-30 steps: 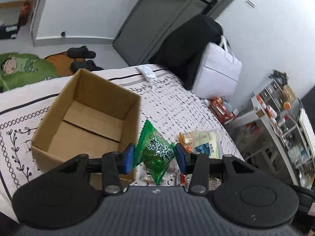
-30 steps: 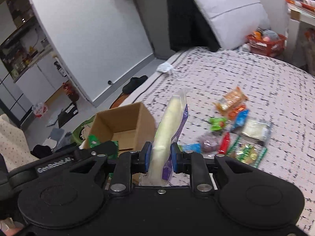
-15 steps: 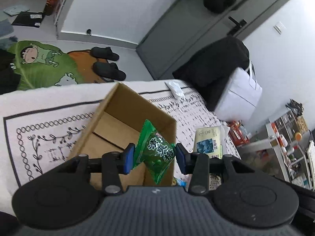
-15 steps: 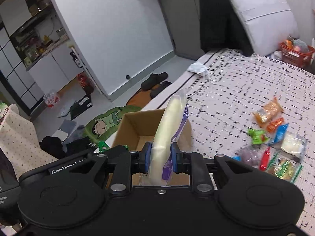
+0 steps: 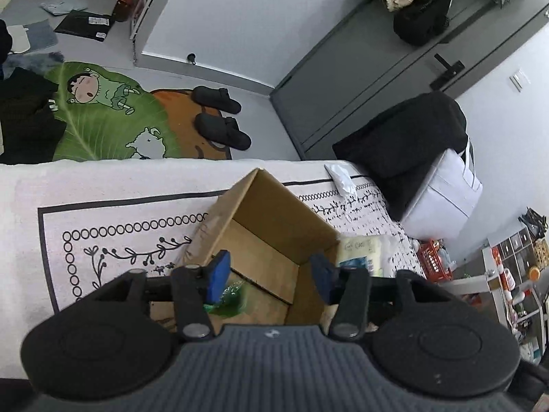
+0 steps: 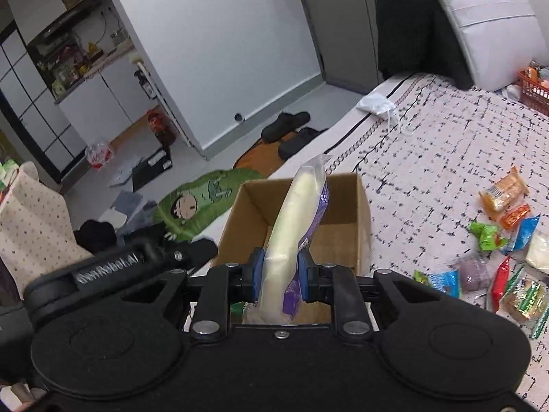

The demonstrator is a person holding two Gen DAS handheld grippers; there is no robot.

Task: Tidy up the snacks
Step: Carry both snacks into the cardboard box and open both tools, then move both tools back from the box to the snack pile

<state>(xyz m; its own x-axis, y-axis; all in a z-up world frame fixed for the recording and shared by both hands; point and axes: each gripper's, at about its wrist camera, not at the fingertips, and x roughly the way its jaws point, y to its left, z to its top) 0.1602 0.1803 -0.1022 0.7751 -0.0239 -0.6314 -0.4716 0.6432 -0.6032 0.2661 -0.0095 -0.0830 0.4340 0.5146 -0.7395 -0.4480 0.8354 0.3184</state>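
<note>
1. The left tongs (image 5: 269,271) hang over the open cardboard box (image 5: 271,237) on the bed (image 5: 103,185); their jaws are opening, with nothing pressed between the blue pads.
2. A green snack packet (image 5: 230,300), blurred, lies low inside the box, just beside the left pad and clear of both.
3. The right tongs (image 6: 279,276) are closed narrowly on a long pale snack pack (image 6: 298,226) with a purple edge; it stands upright between the pads, in front of the box (image 6: 343,206).
4. From the left wrist view, that same pack shows as a pale packet with blue print just past the box's right corner.
5. A heap of loose snacks (image 6: 504,240), orange, green, blue and red wrappers, lies on the bedspread to the right, well apart from the box.
6. A white face mask (image 6: 375,104) lies near the far edge of the bed.
7. Black slippers (image 5: 219,116) and a green cartoon rug (image 5: 103,116) sit on the floor beyond.
</note>
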